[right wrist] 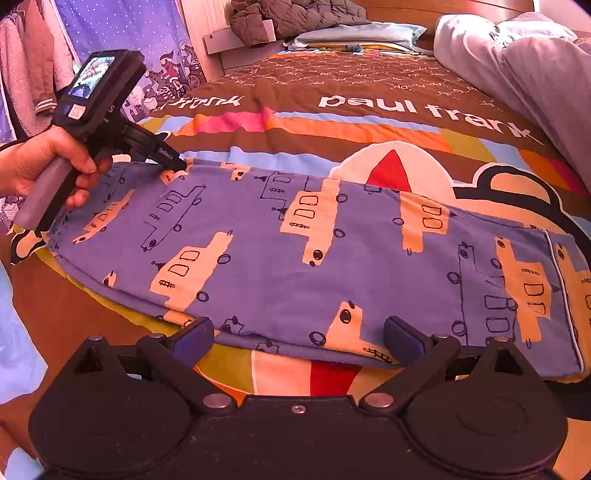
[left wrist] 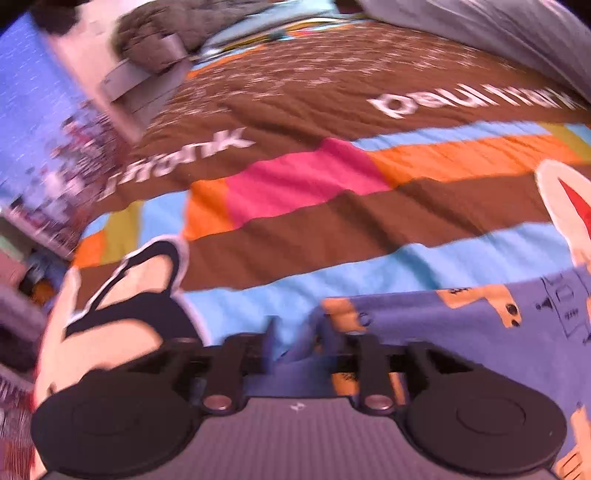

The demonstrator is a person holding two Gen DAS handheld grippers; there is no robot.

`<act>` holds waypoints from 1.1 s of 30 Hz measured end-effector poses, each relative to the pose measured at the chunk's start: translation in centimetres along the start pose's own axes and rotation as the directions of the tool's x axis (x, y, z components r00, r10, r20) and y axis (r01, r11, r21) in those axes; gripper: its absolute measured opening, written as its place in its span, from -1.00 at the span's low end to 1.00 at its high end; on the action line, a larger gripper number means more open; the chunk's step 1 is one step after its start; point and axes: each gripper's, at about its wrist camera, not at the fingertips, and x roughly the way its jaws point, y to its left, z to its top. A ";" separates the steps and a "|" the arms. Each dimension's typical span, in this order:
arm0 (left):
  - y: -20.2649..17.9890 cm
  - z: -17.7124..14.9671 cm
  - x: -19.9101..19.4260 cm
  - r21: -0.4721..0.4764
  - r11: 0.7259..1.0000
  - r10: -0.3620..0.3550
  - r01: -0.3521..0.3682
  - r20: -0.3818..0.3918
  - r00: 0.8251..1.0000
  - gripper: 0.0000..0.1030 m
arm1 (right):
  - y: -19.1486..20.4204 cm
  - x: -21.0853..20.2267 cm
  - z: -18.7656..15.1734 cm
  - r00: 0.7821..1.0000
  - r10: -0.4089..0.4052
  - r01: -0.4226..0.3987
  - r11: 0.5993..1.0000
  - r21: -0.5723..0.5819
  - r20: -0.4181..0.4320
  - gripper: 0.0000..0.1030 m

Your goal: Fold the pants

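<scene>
Purple pants (right wrist: pixel 295 258) with orange car prints lie folded lengthwise across the bed. My left gripper (right wrist: pixel 177 164) holds the far left corner of the pants; in its own view the fingers (left wrist: pixel 295 343) are closed on a bunch of the purple cloth (left wrist: pixel 443 325). My right gripper (right wrist: pixel 295 339) is open, its blue-padded fingertips (right wrist: pixel 195 338) spread at the near edge of the pants, touching nothing.
The pants lie on a striped brown, orange and blue bedspread (right wrist: pixel 369 110). A grey quilt (right wrist: pixel 517 81) is bunched at the right. A dark jacket (right wrist: pixel 295 18) and pillows sit at the headboard. Clothes (right wrist: pixel 33 74) hang at the left.
</scene>
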 end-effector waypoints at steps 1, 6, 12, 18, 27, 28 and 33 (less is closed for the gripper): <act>0.1 -0.4 -0.9 -0.025 1.000 0.017 -0.017 -0.001 1.000 0.24 | -0.1 -0.2 0.0 1.000 0.003 -0.003 1.000 0.005 0.004 0.91; -1.1 -4.6 -5.2 0.016 0.995 -0.100 0.100 0.004 0.995 0.43 | -1.9 -1.8 -0.3 0.997 0.035 -0.043 0.994 0.102 0.074 0.93; -2.4 -11.7 -7.8 0.065 0.998 -0.012 0.009 0.049 0.999 0.50 | -5.9 -3.5 -0.9 0.991 -0.105 0.083 0.967 0.242 0.077 0.97; -0.4 -13.2 -9.7 0.047 0.999 -0.006 0.007 -0.039 0.999 0.62 | -10.8 -5.2 -2.9 0.987 -0.157 0.120 0.885 0.449 0.046 0.97; -7.9 -5.1 -11.5 0.060 0.983 -0.177 0.174 0.058 0.983 0.77 | -16.4 -9.5 -7.0 0.961 -0.231 0.063 0.717 0.694 0.151 0.97; -10.0 -3.7 -11.5 0.078 0.975 -0.215 0.209 0.076 0.974 0.79 | -17.2 -9.6 -7.5 0.964 -0.207 0.025 0.691 0.722 0.165 0.97; -18.8 2.2 -10.3 0.105 0.932 -0.356 0.348 0.078 0.931 0.79 | -19.2 -10.1 -9.3 0.956 -0.128 -0.134 0.609 0.782 0.263 0.95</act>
